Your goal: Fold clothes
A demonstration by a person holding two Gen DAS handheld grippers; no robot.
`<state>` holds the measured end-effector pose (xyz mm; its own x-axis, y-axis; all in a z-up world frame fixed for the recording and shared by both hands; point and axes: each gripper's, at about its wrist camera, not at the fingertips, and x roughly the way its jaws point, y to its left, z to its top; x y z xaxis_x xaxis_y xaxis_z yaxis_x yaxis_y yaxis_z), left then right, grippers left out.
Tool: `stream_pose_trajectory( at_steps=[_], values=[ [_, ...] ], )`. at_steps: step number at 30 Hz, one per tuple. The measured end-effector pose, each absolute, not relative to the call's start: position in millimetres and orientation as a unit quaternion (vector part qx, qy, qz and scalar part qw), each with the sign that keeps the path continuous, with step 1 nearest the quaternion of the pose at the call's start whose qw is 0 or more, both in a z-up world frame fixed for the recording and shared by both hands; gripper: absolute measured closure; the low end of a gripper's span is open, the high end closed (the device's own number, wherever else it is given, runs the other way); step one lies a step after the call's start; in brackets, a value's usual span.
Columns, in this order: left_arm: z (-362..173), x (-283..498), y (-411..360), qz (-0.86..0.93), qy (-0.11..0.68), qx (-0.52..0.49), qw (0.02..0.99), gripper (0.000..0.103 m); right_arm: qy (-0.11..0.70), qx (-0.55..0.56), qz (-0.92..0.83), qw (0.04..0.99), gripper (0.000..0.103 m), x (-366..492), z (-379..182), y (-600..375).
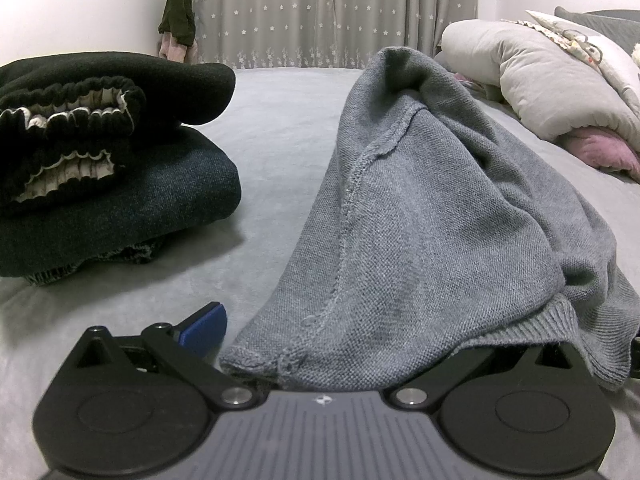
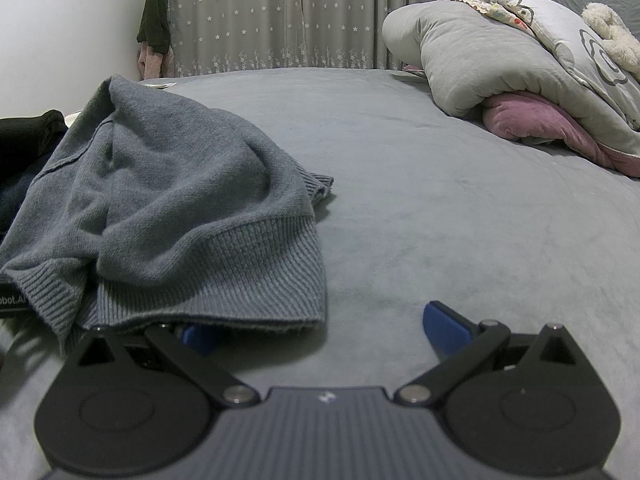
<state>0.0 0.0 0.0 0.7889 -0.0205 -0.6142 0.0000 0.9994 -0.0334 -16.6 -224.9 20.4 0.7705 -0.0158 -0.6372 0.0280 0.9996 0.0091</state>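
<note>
Grey ribbed-hem knit sweater point(image 1: 420, 208) lay heaped centre frame on plush bedsheet point(image 2: 420, 200), left gripper point(image 1: 380, 344) and right gripper point(image 2: 320, 328) both spread wide, pinching nothing.

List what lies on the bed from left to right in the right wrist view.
Black clothes → grey sweater → bare bed sheet → rolled grey duvet with a pink pillow under it → white plush toy.

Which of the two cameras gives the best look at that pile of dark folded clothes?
The left wrist view: the dark folded pile fills its left side, showing black ruffled trim and a navy knit underneath. The right wrist view catches only a dark sliver behind the grey sweater.
</note>
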Motion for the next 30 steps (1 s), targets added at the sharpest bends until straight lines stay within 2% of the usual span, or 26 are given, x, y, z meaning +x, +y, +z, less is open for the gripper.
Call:
stream_pose_trajectory(
  at_steps=[30],
  values=[
    [0.4, -1.2, 0.4, -0.005, 0.324, -0.014, 0.946, 0.000, 0.338, 0.009, -0.012, 0.941, 0.000, -15.8, 17.1, -227.1]
  ],
)
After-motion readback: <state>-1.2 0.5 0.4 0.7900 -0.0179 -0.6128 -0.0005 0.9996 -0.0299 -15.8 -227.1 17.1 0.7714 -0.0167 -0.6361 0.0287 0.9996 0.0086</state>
